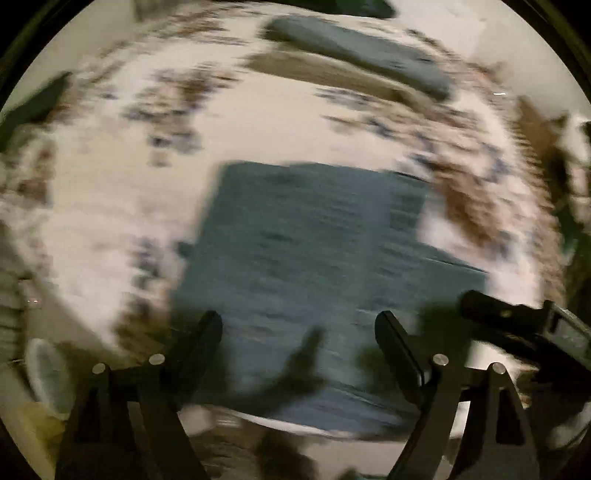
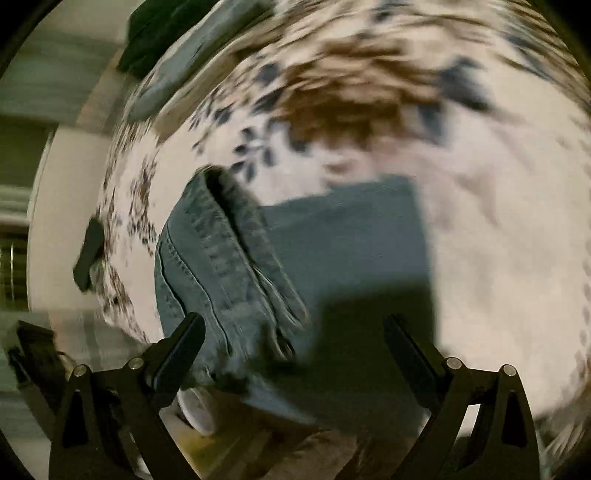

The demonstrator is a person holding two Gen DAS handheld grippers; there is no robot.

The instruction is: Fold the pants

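Observation:
The blue jeans (image 1: 303,251) lie folded into a rough rectangle on a white bedspread (image 1: 110,221) with a brown and blue flower print. The left wrist view is blurred. My left gripper (image 1: 299,332) hangs over the near edge of the jeans, its fingers wide apart and open, with nothing pinched. In the right wrist view a thick seamed fold of the jeans (image 2: 221,266) rises at the left. My right gripper (image 2: 295,332) stands open above the jeans, whose seamed fold lies by its left finger (image 2: 184,339). The right gripper's dark body (image 1: 517,321) shows at the right of the left wrist view.
Another folded blue-grey garment (image 1: 354,48) rests on a tan one (image 1: 325,74) at the far side of the bed, with something dark green (image 2: 159,33) behind. A white round object (image 1: 44,373) sits below the bed's near edge. A dark fingertip (image 2: 88,254) shows left.

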